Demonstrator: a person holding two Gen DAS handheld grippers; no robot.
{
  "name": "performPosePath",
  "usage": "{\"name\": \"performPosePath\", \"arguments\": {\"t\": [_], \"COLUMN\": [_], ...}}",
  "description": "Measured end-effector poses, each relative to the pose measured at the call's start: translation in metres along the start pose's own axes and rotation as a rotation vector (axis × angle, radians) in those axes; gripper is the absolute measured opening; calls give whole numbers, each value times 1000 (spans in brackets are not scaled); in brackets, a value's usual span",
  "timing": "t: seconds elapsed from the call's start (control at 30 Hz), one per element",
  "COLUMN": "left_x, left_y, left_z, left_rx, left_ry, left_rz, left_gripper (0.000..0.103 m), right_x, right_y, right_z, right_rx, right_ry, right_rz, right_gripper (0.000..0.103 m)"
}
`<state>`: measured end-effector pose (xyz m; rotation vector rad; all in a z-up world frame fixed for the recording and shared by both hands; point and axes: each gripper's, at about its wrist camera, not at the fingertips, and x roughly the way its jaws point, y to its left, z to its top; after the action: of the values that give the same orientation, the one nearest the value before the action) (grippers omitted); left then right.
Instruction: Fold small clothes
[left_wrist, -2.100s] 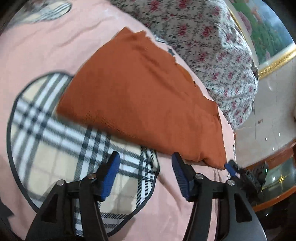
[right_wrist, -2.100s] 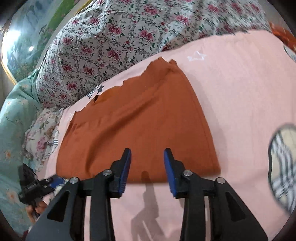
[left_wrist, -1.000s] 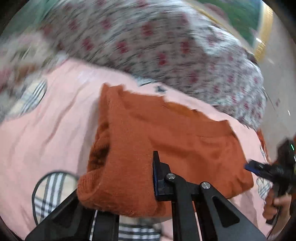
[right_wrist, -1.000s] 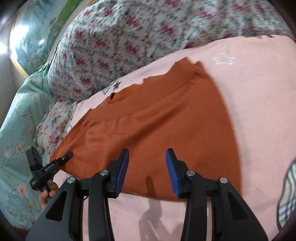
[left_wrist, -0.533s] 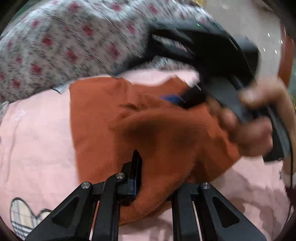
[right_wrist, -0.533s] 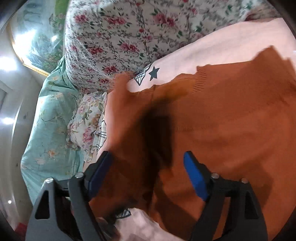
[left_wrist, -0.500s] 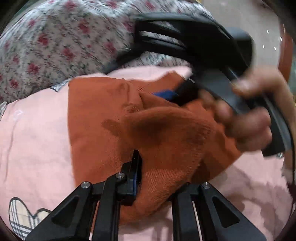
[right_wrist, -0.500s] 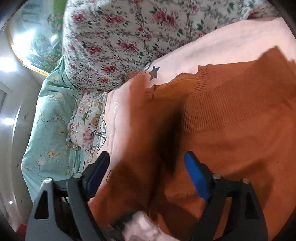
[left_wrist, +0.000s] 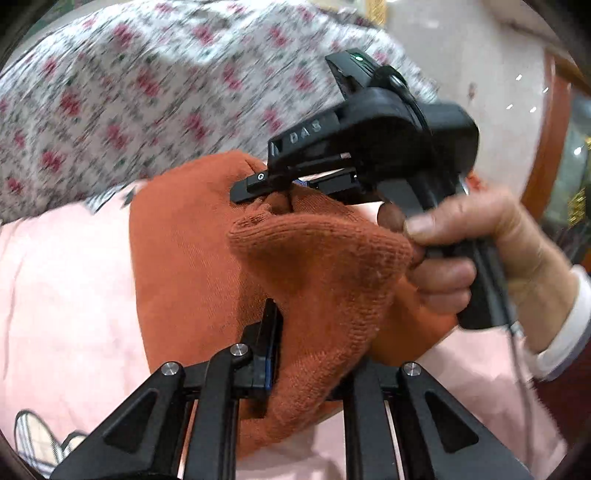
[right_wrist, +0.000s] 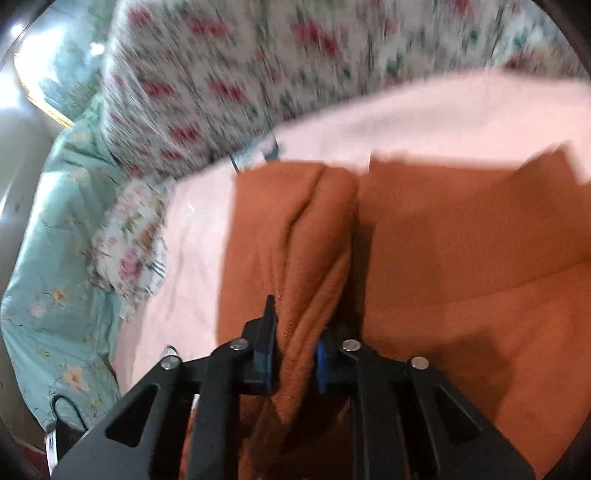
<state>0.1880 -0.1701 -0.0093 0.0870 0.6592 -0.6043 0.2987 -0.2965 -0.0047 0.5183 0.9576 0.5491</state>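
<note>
An orange knit garment (left_wrist: 192, 258) lies on a pink sheet (left_wrist: 55, 277), part of it lifted into folds. My left gripper (left_wrist: 310, 354) is shut on a thick fold of it at the bottom of the left wrist view. Just beyond, a hand (left_wrist: 480, 236) holds my right gripper (left_wrist: 273, 188), which pinches another bunch of the same cloth. In the right wrist view the right gripper (right_wrist: 295, 350) has its jaws closing on a raised ridge of the garment (right_wrist: 461, 258), and the blue pads press the cloth from both sides.
A floral quilt (left_wrist: 129, 92) is heaped along the far side of the sheet. Teal flowered bedding (right_wrist: 48, 240) lies at the left of the right wrist view. A plaid patch (left_wrist: 33, 432) marks the sheet. Tiled floor and wooden furniture (left_wrist: 550, 147) are at the right.
The right gripper's jaws, wide open around the cloth half a second ago, have come together on a ridge of it. The left gripper carried its fold over to beside the right gripper.
</note>
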Motion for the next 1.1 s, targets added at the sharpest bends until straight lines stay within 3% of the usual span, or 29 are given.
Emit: {"name": "performPosePath", "arguments": {"t": [0.17, 0.33, 0.4, 0.57, 0.63, 0.7, 0.77, 0.9, 1.03, 1.1], "left_x": [24, 72, 77, 80, 88, 90, 80, 55, 19, 7], "left_y": [-37, -62, -67, -71, -75, -78, -77, -63, -37, -19], "left_z": [16, 1, -1, 2, -6, -12, -15, -21, -34, -35], "left_rx": [-6, -11, 0, 7, 8, 19, 19, -10, -67, -100], "left_ry": [15, 124, 132, 124, 157, 172, 171, 177, 170, 157], "left_rz": [-109, -141, -132, -145, -156, -158, -189, -248, -268, -251], "left_gripper": [14, 14, 14, 17, 18, 21, 34, 55, 66, 73], "right_x": [-63, -53, -50, -67, -63, -53, -55, -78, -99, -102], "right_y": [-14, -76, -87, -79, -80, -85, -90, -90, -89, -88], "right_z": [3, -15, -21, -15, -16, -21, -26, -30, -41, -47], "right_rx": [-86, -10, 4, -43, -65, -74, -62, -17, 42, 62], "right_ry": [-96, -25, -14, -87, -75, -43, -45, -106, -154, -147], "right_rz": [-117, -262, -271, -264, -312, -362, -361, -369, -350, -288], "right_gripper": [16, 16, 16, 15, 15, 15, 15, 32, 75, 79]}}
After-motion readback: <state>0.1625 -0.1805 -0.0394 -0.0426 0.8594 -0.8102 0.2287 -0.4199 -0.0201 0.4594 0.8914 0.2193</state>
